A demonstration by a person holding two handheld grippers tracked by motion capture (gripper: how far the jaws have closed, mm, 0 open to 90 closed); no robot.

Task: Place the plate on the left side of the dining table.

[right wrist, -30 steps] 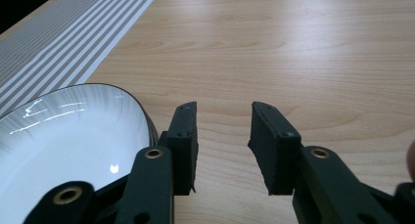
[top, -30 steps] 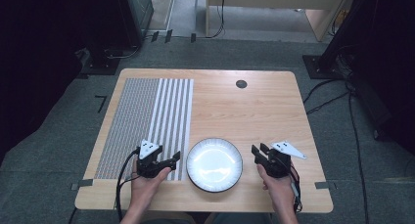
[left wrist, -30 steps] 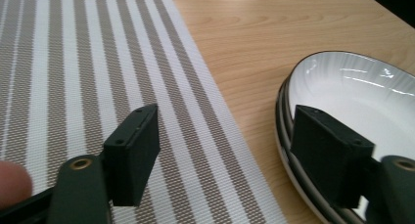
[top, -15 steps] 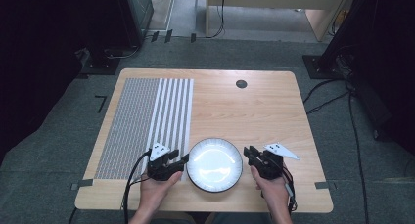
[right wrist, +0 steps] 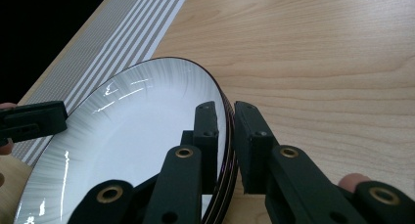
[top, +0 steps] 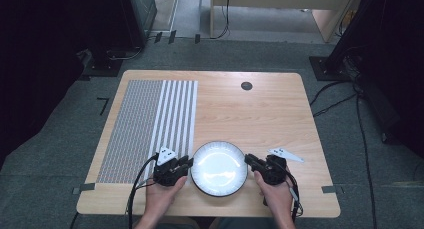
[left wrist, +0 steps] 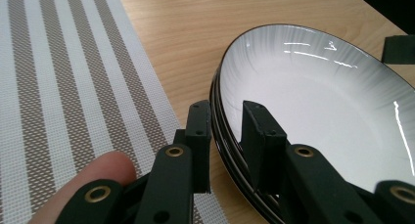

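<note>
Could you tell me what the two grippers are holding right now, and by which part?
Both hold the white plate by its dark rim: the left gripper on the rim's left edge, the right gripper on the opposite edge, one jaw inside, one outside.

- The round white plate with a dark rim [top: 219, 168] lies on the light wooden bench [top: 260, 114], at the middle of its near edge.
- The striped woven placemat [top: 150, 124] lies on the bench to the left of the plate, running from the near edge back toward the far edge.
- The left gripper [top: 184, 165] sits at the plate's left rim, between plate and placemat; in the left gripper view its fingers [left wrist: 198, 136] stand on either side of the rim.
- The right gripper [top: 251, 161] sits at the plate's right rim, its fingers [right wrist: 208, 131] astride the rim.
- The small round dark grommet [top: 246, 85] lies well behind the plate, near the far edge.
</note>
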